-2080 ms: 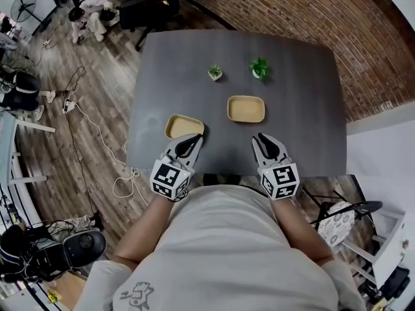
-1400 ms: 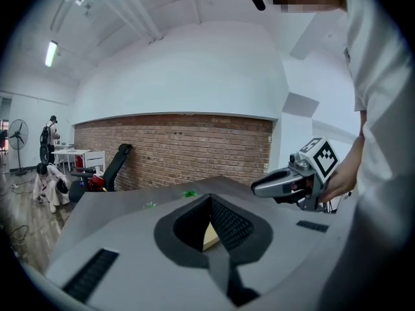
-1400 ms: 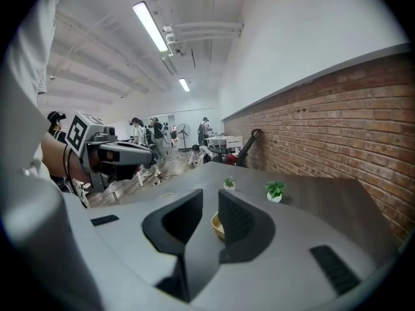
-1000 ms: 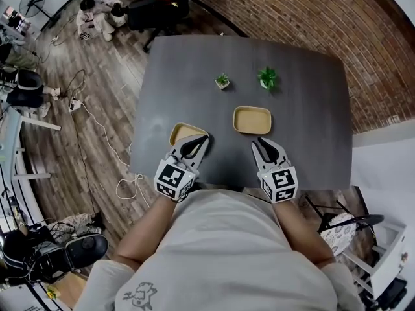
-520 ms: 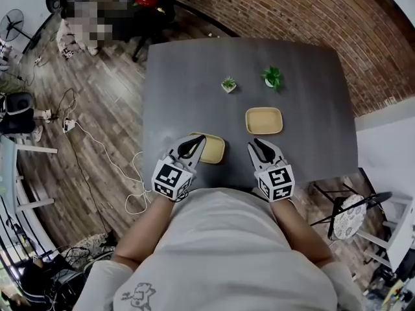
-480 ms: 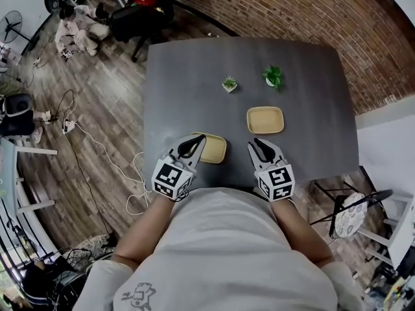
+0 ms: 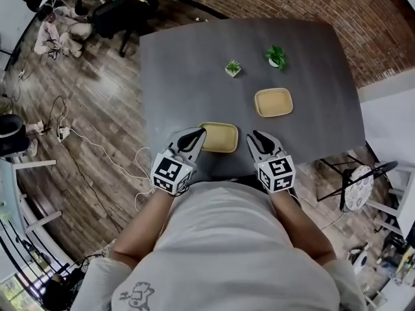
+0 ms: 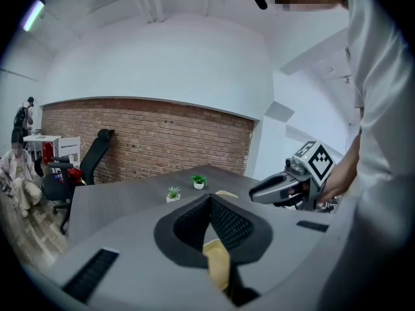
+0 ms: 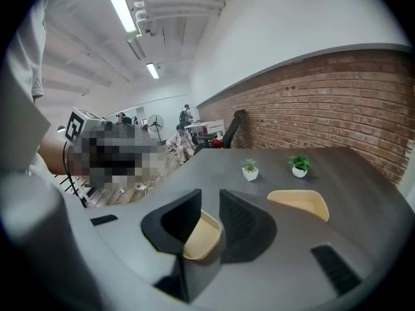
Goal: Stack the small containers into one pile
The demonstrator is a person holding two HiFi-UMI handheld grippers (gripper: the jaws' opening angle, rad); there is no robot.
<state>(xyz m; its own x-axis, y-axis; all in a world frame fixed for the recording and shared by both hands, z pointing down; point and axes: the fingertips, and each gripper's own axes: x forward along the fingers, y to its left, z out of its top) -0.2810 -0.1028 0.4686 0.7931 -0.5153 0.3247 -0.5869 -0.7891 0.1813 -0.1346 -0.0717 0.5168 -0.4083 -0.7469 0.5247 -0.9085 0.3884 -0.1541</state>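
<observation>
Container (image 7: 220, 138) looks light, stiff; my left gripper (image 7: 199, 132) pinches its left rim, my right gripper (image 7: 251, 137), jaws just opening, straddles its right rim.

near container (image 7: 219, 137) seemingly dragged right, right claw (image 7: 254, 136) opening around it

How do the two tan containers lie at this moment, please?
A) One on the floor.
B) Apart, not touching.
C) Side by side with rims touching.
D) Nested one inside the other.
B: the near container is at the front edge of the table, and the far container lies farther back to the right, with bare surface between them.
</observation>
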